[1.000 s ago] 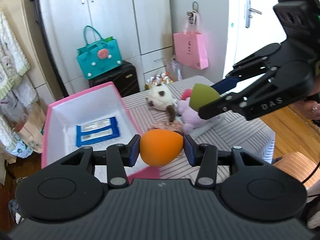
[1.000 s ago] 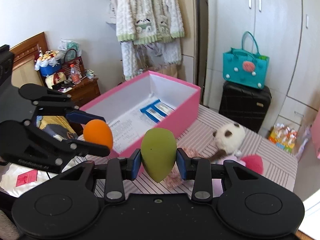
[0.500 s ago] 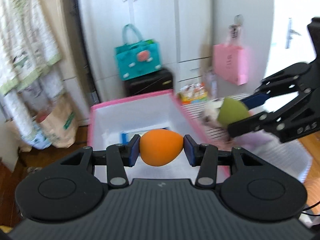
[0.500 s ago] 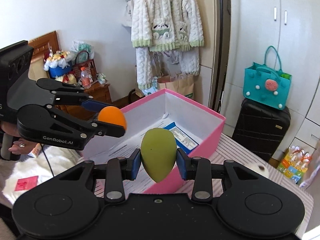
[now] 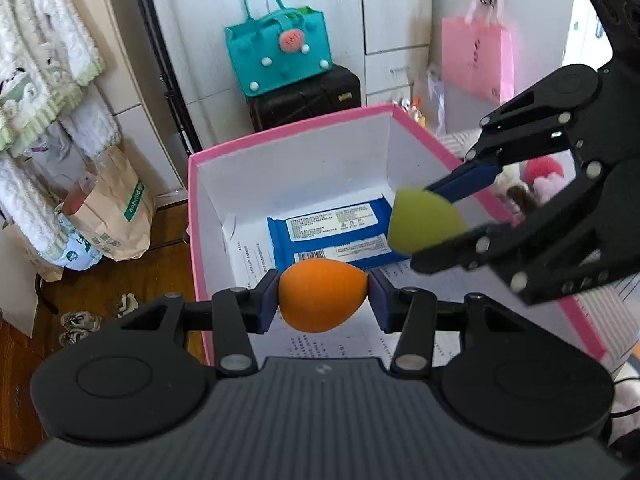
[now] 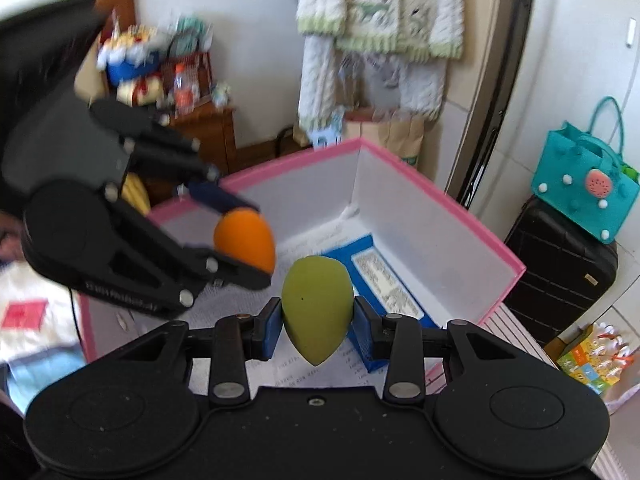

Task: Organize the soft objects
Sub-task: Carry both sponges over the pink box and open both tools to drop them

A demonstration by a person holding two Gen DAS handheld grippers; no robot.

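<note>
Above the pink box (image 5: 288, 144), 2 sponges are held: the orange sponge (image 5: 322, 295) is clamped by the left gripper (image 5: 323, 296), the green sponge (image 6: 317, 310) by the right gripper (image 6: 318, 322). Blue packets (image 5: 332, 232), seemingly wipes, are seen on the box floor.

This is a lived-in bedroom of a home. White wardrobe doors (image 5: 312, 20) fill the top of the left wrist view, with a teal felt handbag (image 5: 280, 52) on a black suitcase (image 5: 308, 96) below them. At upper left a fluffy cardigan (image 5: 44, 52) hangs; shoes (image 5: 80, 320) lie on wooden floor at lower left.
</note>
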